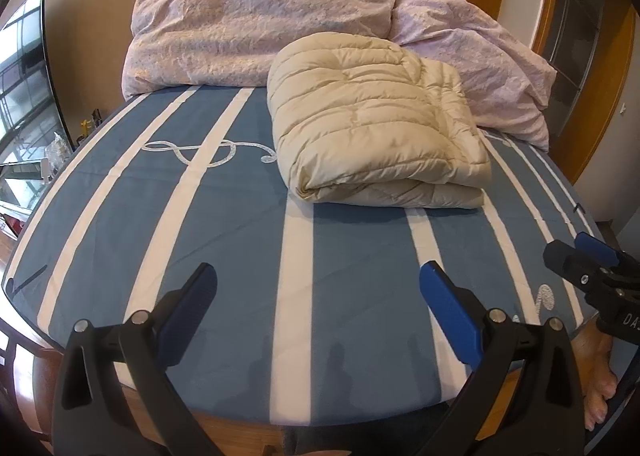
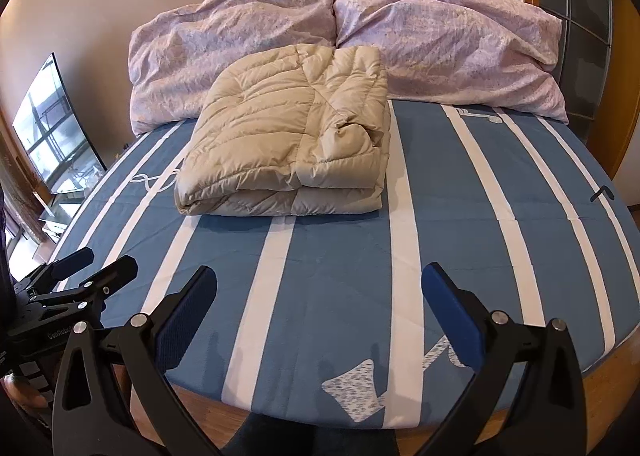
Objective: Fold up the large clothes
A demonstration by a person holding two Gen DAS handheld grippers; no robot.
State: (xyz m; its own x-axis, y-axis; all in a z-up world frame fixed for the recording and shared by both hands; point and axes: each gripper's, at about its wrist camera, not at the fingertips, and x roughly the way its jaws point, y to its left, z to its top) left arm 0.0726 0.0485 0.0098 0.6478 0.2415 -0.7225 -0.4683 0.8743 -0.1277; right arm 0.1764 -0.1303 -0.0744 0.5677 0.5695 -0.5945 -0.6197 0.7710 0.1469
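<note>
- The left hand-held gripper (image 1: 318,292) is held with its jaws spread wide and nothing between them; it hangs over the near edge of the bed (image 1: 224,240), well short of the garment.
- The right hand-held gripper (image 2: 320,292) is likewise spread wide and empty, held above the foot of the bed just beside the left one; each can be seen at the edge of the other's view.
- Blue pads (image 2: 452,320) are fitted on the inner faces of the fingers; some grip on smooth fabric can be expected from them.
- The beige quilted jacket (image 2: 288,144) is found near the head of the bed, lying in a compact folded bundle on the striped blue and white sheet, its far edge touching or just beside the lilac pillows (image 2: 440,36).
- The jacket is judged to be light, soft and puffy; its filling is likely to compress under a pinch and spring back when released.
- Its shell looks smooth and probably slippery, so a shallow nip may slide off.
- Hold would best be taken at the stacked layers along the near edge (image 1: 384,196), or at a stitched seam, where the cloth is flatter and denser.
- A grasp at two separated corners is suggested, since one hold would probably let the layers sag open.
- Whether further folding is wanted cannot be told; the bundle already appears folded.
</note>
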